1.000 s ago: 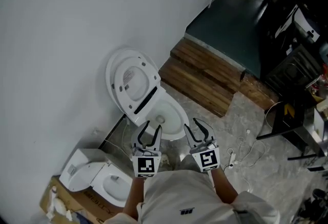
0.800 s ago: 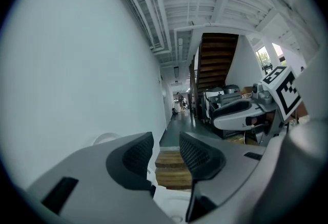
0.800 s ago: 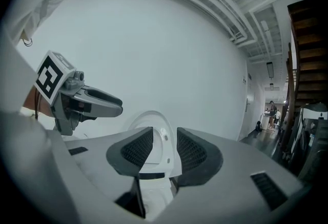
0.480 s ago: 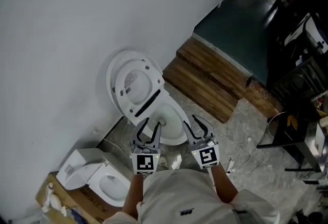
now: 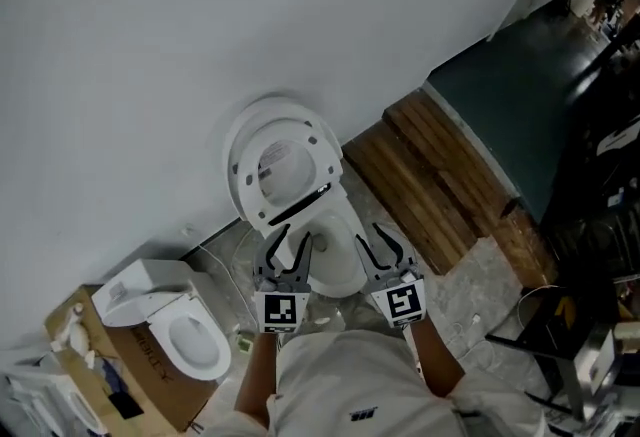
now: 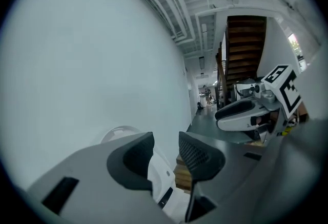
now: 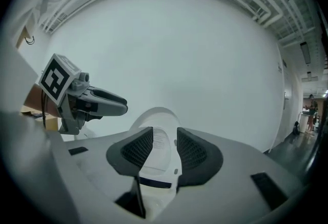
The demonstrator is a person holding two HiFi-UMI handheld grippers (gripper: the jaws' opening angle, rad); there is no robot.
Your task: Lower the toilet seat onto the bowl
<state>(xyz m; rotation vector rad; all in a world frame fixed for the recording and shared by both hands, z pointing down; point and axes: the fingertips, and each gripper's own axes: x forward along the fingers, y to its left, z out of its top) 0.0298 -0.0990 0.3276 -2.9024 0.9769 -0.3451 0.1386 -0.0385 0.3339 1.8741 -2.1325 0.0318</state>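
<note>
The upright toilet seat (image 5: 243, 187), mid-frame, looked stiff and slick, best pulled by its top rim. The left gripper (image 5: 295, 250) and right gripper (image 5: 385, 245) had jaws closed, empty.

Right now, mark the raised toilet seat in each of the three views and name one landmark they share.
Head view: toilet seat stands upright, left of centre, above the bowl.
Left gripper view: toilet seat at bottom centre, seen through the gap between the jaws.
Right gripper view: toilet seat low at centre, framed by the jaws.
Shared landmark: the white wall directly behind the seat.
</note>
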